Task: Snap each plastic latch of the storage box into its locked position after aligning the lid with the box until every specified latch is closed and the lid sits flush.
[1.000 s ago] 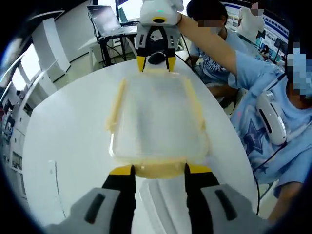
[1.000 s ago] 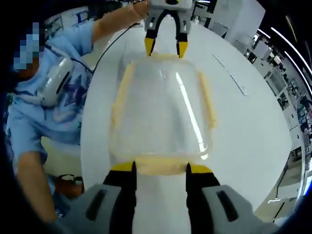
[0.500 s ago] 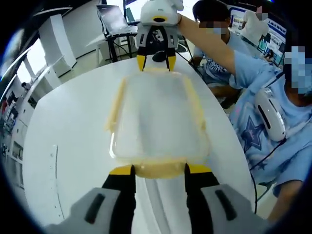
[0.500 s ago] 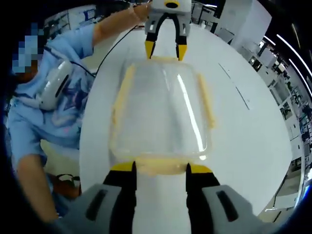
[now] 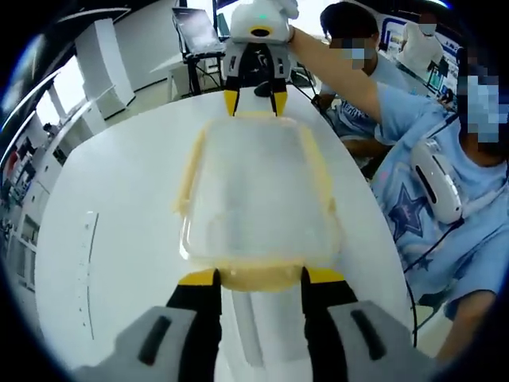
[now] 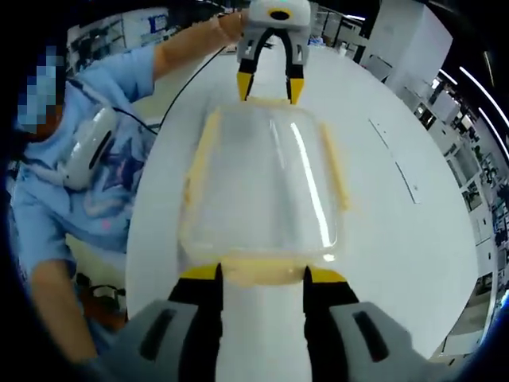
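On the white table sits one storage box, clear-bodied under a frosted lid, with pale yellow latches on its sides and ends. At its near end in the left gripper view, the left gripper has its yellow-tipped jaws spread apart on either side of one end latch. At the far end there, the right gripper stands likewise, its jaws parted over the opposite latch. Long side latches run down both edges; whether they are snapped shut cannot be told. Beyond the table, a person's blue sleeve shows, and a laptop farther off.
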Demonstrator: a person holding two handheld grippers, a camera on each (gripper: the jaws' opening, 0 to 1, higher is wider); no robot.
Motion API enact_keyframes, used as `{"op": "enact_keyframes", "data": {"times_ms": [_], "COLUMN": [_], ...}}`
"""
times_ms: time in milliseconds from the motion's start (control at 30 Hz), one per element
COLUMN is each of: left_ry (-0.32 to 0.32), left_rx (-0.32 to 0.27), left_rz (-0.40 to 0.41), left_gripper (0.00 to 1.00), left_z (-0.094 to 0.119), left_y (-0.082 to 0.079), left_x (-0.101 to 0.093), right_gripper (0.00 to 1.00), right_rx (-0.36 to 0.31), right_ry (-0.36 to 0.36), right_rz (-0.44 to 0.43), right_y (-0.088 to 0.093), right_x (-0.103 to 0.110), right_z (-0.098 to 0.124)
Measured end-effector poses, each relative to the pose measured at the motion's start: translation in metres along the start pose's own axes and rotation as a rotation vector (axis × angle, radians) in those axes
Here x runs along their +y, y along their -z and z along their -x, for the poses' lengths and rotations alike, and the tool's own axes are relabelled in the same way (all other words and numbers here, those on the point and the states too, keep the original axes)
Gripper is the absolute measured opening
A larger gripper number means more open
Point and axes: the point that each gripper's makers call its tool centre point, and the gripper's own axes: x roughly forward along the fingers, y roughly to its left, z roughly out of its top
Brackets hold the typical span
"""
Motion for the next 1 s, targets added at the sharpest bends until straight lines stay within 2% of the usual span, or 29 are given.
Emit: {"op": "enact_keyframes", "data": {"times_ms": [300,500,1000], "left_ry": [-0.017,-0.046,-0.049], "left_rx": [-0.017,-0.022,-0.022], "left_rz": [0.032,0.052,0.099], "left_gripper": [0.39,0.39,0.39], "left_z": [0.012,0.02,0.044], "left_y": [0.023,0.04,0.064], "left_x": [-0.006,-0.007,-0.016], "right_gripper": [0.38,0.38,0.38], "right_rx": [-0.053,-0.064,-0.123], "right_ry": [-0.025,-0.033,-0.066], "right_rz": [0.025,0.047,0.074], "right_y": [-0.023,-0.037,-0.068], "right_x": [0.001,-0.003,0.0], "right_z": [-0.013,-0.026,-0.041]}}
